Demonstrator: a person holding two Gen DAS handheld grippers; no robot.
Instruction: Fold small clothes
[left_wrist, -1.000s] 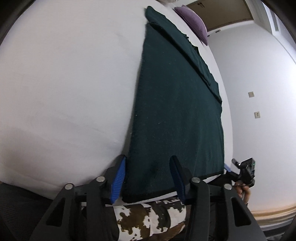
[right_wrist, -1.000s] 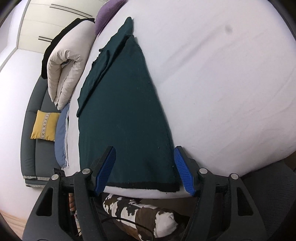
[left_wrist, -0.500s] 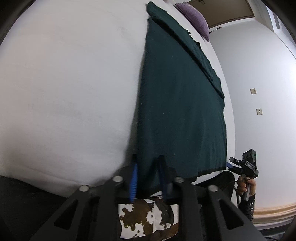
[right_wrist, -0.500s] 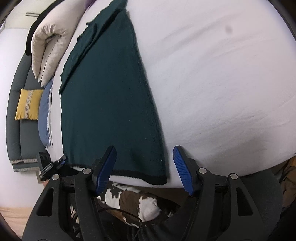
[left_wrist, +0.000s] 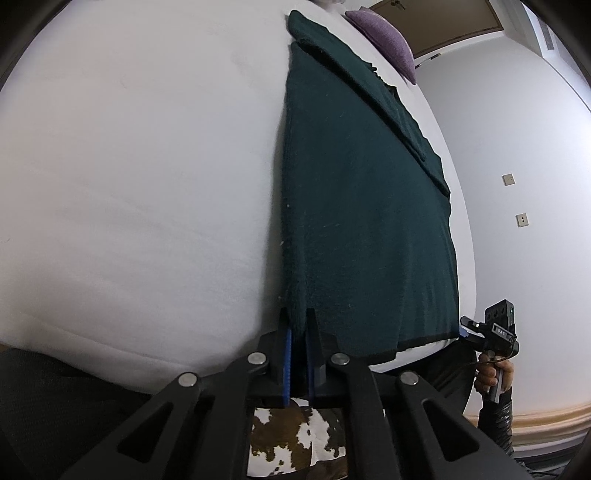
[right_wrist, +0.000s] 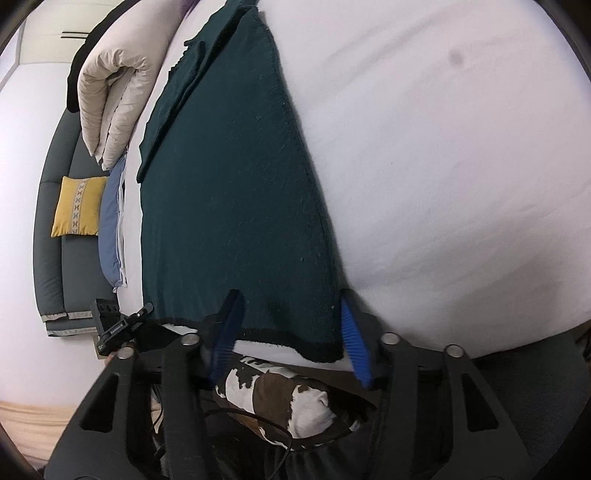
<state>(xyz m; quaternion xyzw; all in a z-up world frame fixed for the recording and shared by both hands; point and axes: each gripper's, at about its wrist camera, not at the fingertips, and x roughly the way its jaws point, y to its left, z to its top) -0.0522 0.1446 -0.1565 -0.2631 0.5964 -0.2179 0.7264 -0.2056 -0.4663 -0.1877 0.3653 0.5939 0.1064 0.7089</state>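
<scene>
Left tongs (left_wrist: 298, 350) are pressed together on the near left corner of the dark green garment (left_wrist: 362, 221), pinching a fold of its edge between the blue pads (left_wrist: 287, 365). Right tongs (right_wrist: 291, 332) stand spread, one blue pad on each side of the garment's near right corner (right_wrist: 321, 350), which hangs slightly over the mattress edge; the cloth lies between the pads, but I cannot tell whether they touch it.

Laid flat on the white bed (left_wrist: 129, 166), the garment runs lengthwise away from both tongs, with a folded-over strip (left_wrist: 369, 92) along its far right side.

Below the bed's near edge, close under both tongs, sits a brown-and-white cowhide-patterned cloth (right_wrist: 280, 395) with a thin black cable (right_wrist: 258, 417) crossing it. At the head of the bed lies a purple pillow (left_wrist: 384, 33). Beside the bed, a rolled cream duvet (right_wrist: 114, 88) lies beside a blue pillow (right_wrist: 109, 218), with a yellow cushion (right_wrist: 75, 205) on a grey sofa (right_wrist: 48, 258). Two wall plates (left_wrist: 509, 179) show on the wall.
</scene>
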